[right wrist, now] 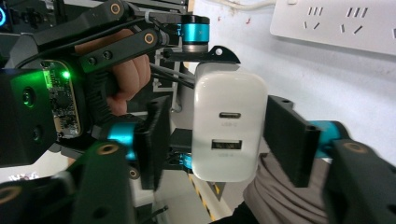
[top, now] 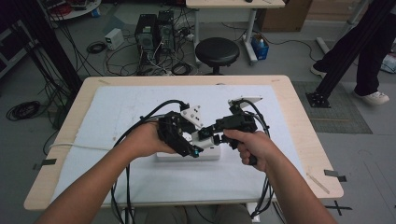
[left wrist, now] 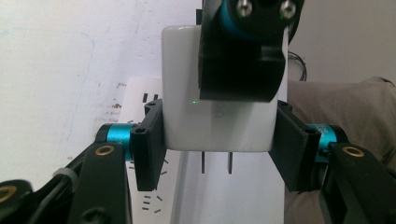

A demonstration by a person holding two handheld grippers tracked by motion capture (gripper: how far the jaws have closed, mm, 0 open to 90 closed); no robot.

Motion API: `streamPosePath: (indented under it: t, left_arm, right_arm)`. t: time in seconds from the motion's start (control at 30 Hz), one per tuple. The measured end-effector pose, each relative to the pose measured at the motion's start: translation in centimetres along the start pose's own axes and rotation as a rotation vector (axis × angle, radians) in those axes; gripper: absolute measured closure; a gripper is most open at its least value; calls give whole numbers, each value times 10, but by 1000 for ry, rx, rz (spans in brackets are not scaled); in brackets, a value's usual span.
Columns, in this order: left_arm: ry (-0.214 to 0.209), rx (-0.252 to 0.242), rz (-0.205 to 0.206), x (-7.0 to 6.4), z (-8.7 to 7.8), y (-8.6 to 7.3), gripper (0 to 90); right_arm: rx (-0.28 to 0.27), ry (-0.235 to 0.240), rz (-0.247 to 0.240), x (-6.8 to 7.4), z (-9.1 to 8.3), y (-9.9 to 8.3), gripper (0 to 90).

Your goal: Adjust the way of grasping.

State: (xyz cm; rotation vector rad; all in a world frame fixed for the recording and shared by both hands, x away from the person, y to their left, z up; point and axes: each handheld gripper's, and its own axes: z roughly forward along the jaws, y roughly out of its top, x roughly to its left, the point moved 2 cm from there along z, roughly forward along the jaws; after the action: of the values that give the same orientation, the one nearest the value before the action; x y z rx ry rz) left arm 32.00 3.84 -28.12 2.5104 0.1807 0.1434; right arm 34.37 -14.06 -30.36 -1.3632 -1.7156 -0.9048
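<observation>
1. White rectangular plastic charger (left wrist: 215, 126) with two metal prongs hangs above the white plastic power strip (left wrist: 140, 100), prongs pointing down at it, not yet inserted.
2. Left gripper (left wrist: 217, 140) clamps the charger's two sides between its black jaws.
3. Right gripper (right wrist: 219, 135) has its jaws beside the same charger; one pad touches, the other shows a slight gap, so I cannot tell whether it grips.
4. In the high view, both grippers cover the charger, and the power strip (top: 187, 156) is partly hidden beneath the hands on the white mat (top: 140, 107).
5. The charger's lettering is too blurred to read.
</observation>
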Motion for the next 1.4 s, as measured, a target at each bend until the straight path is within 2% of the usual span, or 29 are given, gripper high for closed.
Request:
streamPosePath:
  t: [0.23,0.33,0.4,0.47,0.6,0.7,0.77,0.83,0.9,1.03,1.13,1.33,1.4]
  left_arm:
    - [5,-1,-1,1,1,1,426]
    - [10,1,9,1,2,1,426]
    - [14,7,10,0,3,1,426]
    - [18,16,1,0,4,1,425]
    - [-2,33,-28,3,4,3,418]
    - [9,81,-50,4,5,4,325]
    - [7,103,-68,6,4,3,290]
    - [2,117,-92,8,2,3,255]
    - [3,141,-109,9,-1,1,252]
    - [-7,245,-137,11,-7,-5,222]
    - [-12,324,-183,15,-13,-11,222]
    - [-10,410,-245,21,-28,-23,222]
    - [0,451,-261,23,-32,-28,222]
  right_arm:
    - [-11,-30,-9,-1,0,-1,591]
    - [-17,-22,-8,-1,-1,-1,607]
    - [-14,-33,-9,-1,-1,0,610]
    - [-17,-43,-10,-1,0,0,613]
    - [-29,-53,-23,0,0,0,619]
    - [-43,-75,-36,2,-1,1,619]
    - [-46,-112,-54,4,-3,1,619]
    - [-40,-167,-69,7,-4,1,619]
    - [-37,-205,-83,9,-5,1,619]
    - [-32,-311,-102,12,-7,1,618]
    - [-21,-404,-126,14,-9,2,618]
    - [-1,-586,-153,19,-16,2,618]
    - [7,-637,-146,21,-18,2,618]
